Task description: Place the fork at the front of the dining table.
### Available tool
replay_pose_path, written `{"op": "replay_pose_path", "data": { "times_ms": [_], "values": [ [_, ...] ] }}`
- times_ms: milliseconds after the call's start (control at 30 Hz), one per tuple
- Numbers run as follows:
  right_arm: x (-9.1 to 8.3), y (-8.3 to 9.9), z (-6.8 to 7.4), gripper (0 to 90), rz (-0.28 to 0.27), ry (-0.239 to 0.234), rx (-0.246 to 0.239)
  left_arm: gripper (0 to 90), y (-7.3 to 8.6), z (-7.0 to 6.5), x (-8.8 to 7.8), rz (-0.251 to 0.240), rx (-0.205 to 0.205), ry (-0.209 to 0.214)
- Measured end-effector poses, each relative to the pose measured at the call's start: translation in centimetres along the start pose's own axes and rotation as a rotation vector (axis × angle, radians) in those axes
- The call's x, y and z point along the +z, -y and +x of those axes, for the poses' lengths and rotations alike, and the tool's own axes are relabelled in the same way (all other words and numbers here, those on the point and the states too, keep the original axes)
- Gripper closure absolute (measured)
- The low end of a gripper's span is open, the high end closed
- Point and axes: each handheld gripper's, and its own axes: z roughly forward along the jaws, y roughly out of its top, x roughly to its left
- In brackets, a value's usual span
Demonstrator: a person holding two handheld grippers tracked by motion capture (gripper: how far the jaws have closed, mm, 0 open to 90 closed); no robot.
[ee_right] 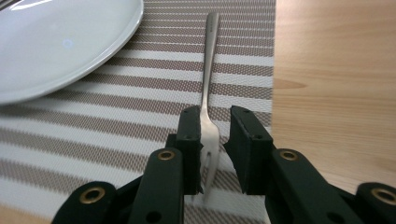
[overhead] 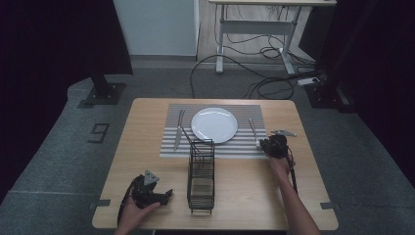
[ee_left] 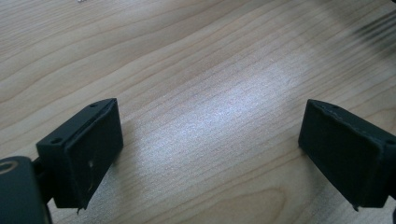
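Note:
A silver fork (ee_right: 208,60) lies on the striped placemat (ee_right: 93,121), just right of the white plate (ee_right: 56,42). My right gripper (ee_right: 215,140) straddles the fork's tine end. Its jaws stand narrow; the left pad is against the fork and a thin gap shows beside the right pad. From above, the right gripper (overhead: 264,144) sits at the mat's right front corner over the near end of the fork (overhead: 253,128). My left gripper (overhead: 164,196) rests near the table's front left, open wide. Bare wood lies between the jaws of the left gripper (ee_left: 210,149).
A black wire caddy (overhead: 201,176) stands in the middle of the table in front of the plate (overhead: 214,125). Two pieces of cutlery (overhead: 179,128) lie on the placemat (overhead: 244,110) left of the plate. Cables and a desk frame sit on the floor beyond.

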Motion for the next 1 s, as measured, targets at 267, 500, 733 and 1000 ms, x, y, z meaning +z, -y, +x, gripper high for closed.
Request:
{"op": "replay_pose_path", "data": {
  "times_ms": [267, 500, 733, 1000],
  "values": [
    [-3.3, 1.7, -0.5, 69.9, 0.015, -0.029, -0.066, 6.2, 0.0, -0.1, 0.0, 0.0, 0.0, 0.0],
    [-1.9, 2.5, 0.4, 71.6, 0.042, -0.027, -0.092, 6.2, -0.1, -0.1, 0.1, 0.001, 0.0, -0.001],
    [0.2, 1.3, 1.4, 75.8, 0.022, -0.013, -0.073, 6.2, -0.1, -0.1, 0.1, 0.0, -0.001, -0.001],
    [1.5, 0.8, 1.9, 73.7, -0.002, -0.05, -0.032, 6.1, -0.1, -0.1, 0.1, 0.0, 0.0, -0.001]
  ]
}}
